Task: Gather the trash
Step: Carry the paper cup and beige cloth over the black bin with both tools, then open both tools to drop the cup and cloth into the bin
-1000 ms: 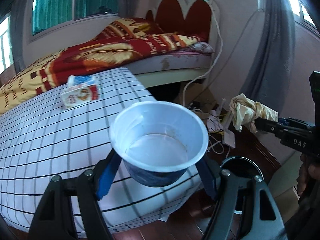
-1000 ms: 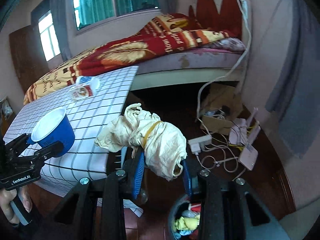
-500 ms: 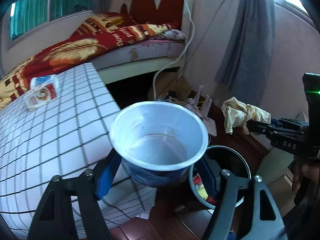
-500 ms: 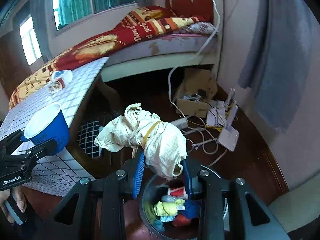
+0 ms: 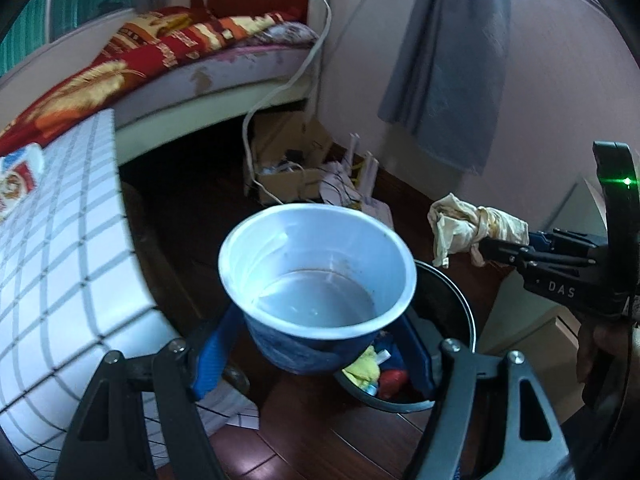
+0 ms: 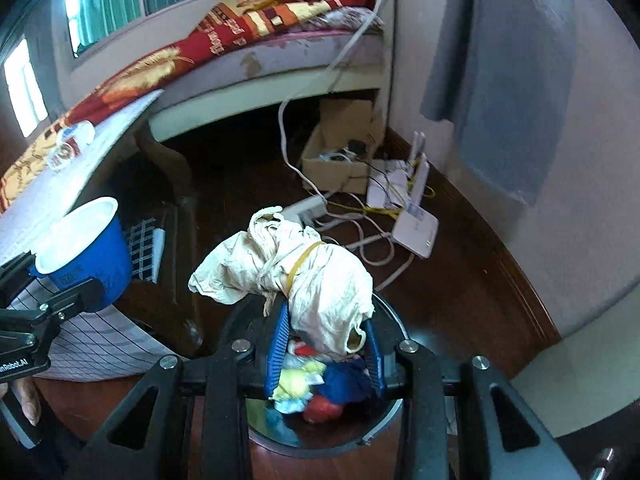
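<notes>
My left gripper (image 5: 316, 344) is shut on a blue plastic cup (image 5: 316, 276) with a white inside, held just left of and above a black trash bin (image 5: 444, 292). My right gripper (image 6: 326, 332) is shut on a crumpled cream paper bundle (image 6: 304, 276) tied with a rubber band, held right over the bin (image 6: 320, 428). The bin holds yellow, red and blue trash. The bundle (image 5: 472, 232) and the right gripper (image 5: 508, 250) show in the left wrist view; the cup (image 6: 84, 248) shows in the right wrist view.
A table with a checked cloth (image 5: 60, 260) stands at the left, with a small red-and-white carton (image 5: 16, 180) on it. A bed (image 6: 240, 52) is behind. A cardboard box (image 6: 340, 152), routers (image 6: 412, 220) and cables lie on the wooden floor by the wall.
Both grippers have moved right, away from the table and toward the bin. The bundle now hangs over the bin's opening, and the cup is near its rim.
</notes>
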Tool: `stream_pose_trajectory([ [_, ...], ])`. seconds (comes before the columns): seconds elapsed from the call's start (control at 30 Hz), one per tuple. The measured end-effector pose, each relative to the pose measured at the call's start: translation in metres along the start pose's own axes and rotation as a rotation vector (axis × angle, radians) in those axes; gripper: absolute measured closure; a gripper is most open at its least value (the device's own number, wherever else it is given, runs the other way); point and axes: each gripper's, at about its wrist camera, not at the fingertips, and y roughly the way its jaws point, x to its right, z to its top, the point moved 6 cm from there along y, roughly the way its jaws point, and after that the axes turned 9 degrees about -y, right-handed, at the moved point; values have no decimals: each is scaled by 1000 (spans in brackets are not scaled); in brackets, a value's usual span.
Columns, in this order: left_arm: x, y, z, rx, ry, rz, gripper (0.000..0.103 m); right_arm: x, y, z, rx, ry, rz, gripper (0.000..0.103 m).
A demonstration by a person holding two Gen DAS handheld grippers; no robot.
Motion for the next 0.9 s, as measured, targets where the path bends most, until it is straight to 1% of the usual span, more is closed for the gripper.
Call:
stream_pose_trajectory([
  [0.2,18,18,-12,-56,26,-26,28,22,8,-24,-38,15,-37,67],
  [0.47,40,46,-31,-136,66,-55,28,31,26,-52,-96,-15,-57,67],
  [0.73,44,74,-51,-242,40,-98,28,28,55,-81,-168,-73,-33,67],
  [0.9,44,89,-59,-286,12,-112,28,11,70,-94,-198,-130,8,67],
])
